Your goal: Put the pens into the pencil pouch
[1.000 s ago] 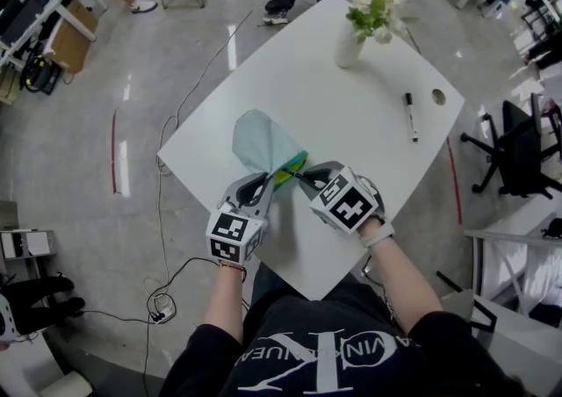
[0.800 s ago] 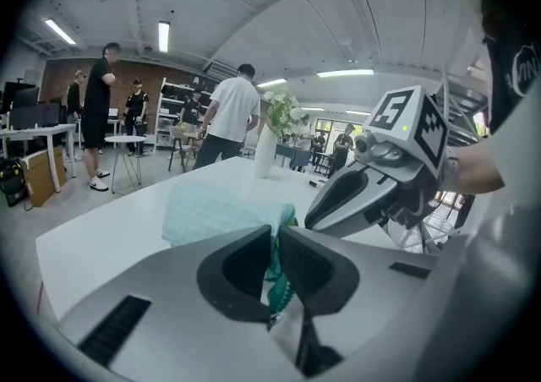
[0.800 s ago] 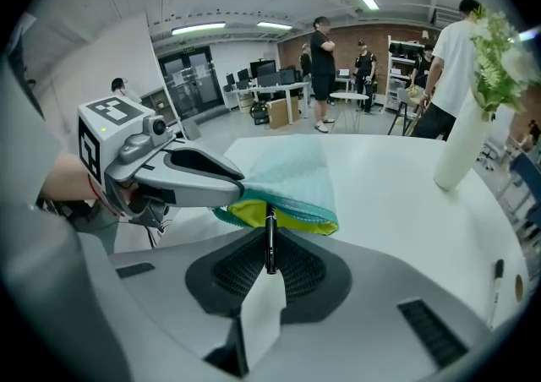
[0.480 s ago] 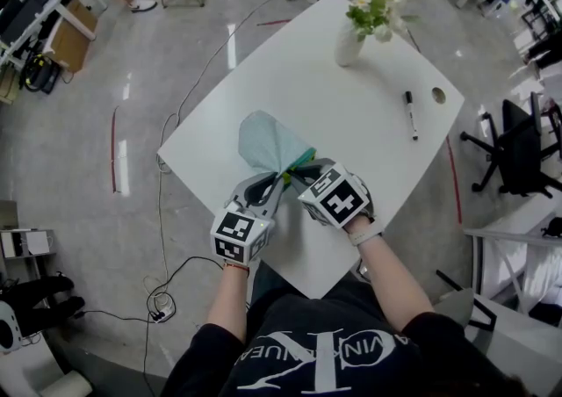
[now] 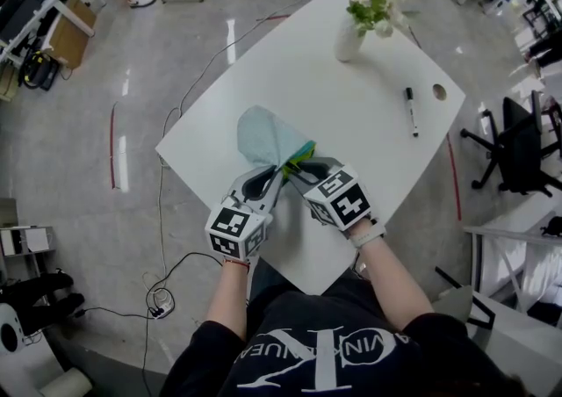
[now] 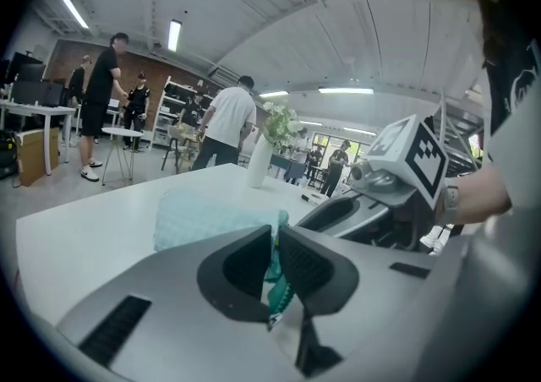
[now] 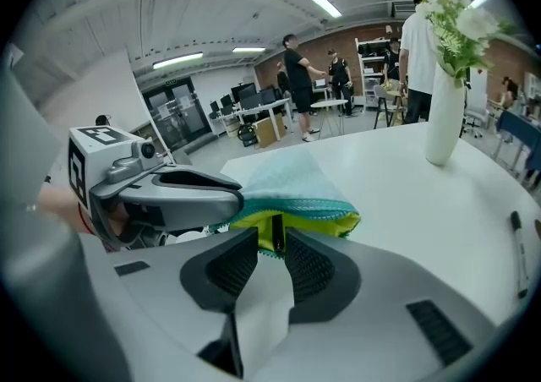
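Head view: white table [image 5: 351,97], teal pencil pouch [image 5: 266,139] near its front corner. Left gripper [image 6: 275,258], nearly level, pinches the pouch's edge. Right gripper [image 7: 272,258], tilted down, has just been opening its jaws, with a dark pen [image 7: 275,232] loose between them in the pouch mouth.

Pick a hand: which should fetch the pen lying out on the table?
Right. Right tongs have just been opening around a pen in the pouch; the loose pen lies on their side. Left tongs pinch the pouch mouth.
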The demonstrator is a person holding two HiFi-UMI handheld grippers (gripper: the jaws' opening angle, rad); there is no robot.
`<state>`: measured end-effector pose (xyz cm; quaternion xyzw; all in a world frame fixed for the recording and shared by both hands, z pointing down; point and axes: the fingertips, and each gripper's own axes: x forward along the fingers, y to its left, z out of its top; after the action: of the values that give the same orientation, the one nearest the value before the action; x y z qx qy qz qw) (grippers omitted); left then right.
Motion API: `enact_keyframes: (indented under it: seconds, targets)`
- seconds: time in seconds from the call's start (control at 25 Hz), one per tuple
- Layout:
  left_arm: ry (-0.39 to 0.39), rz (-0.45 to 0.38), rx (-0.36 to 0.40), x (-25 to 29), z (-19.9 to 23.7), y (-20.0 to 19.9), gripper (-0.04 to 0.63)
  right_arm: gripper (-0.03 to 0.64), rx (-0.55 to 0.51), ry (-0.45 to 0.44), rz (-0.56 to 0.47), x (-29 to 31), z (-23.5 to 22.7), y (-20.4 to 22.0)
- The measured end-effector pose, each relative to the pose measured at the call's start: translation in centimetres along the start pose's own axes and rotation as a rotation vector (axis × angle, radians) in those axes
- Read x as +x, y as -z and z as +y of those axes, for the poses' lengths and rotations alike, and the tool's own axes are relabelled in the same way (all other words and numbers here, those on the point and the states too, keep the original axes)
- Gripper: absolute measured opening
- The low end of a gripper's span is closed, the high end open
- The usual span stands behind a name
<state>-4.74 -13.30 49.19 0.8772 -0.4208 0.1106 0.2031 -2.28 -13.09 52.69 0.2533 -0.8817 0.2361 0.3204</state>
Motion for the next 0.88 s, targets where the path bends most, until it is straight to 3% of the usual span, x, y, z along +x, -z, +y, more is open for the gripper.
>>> enact_keyframes:
  seconds: [0.32, 0.88]
  targets:
    - [0.011, -0.006, -0.009, 0.0, -0.2, -0.2, 0.032, 0.046, -0.006, 0.022, 0.007, 0.0, -0.6, 0.3]
    - [-0.004, 0.025, -0.011, 1.1, 0.3, 0.6, 0.028, 0.084, 0.028, 0.035, -0.051, -1.0, -2.2, 0.1]
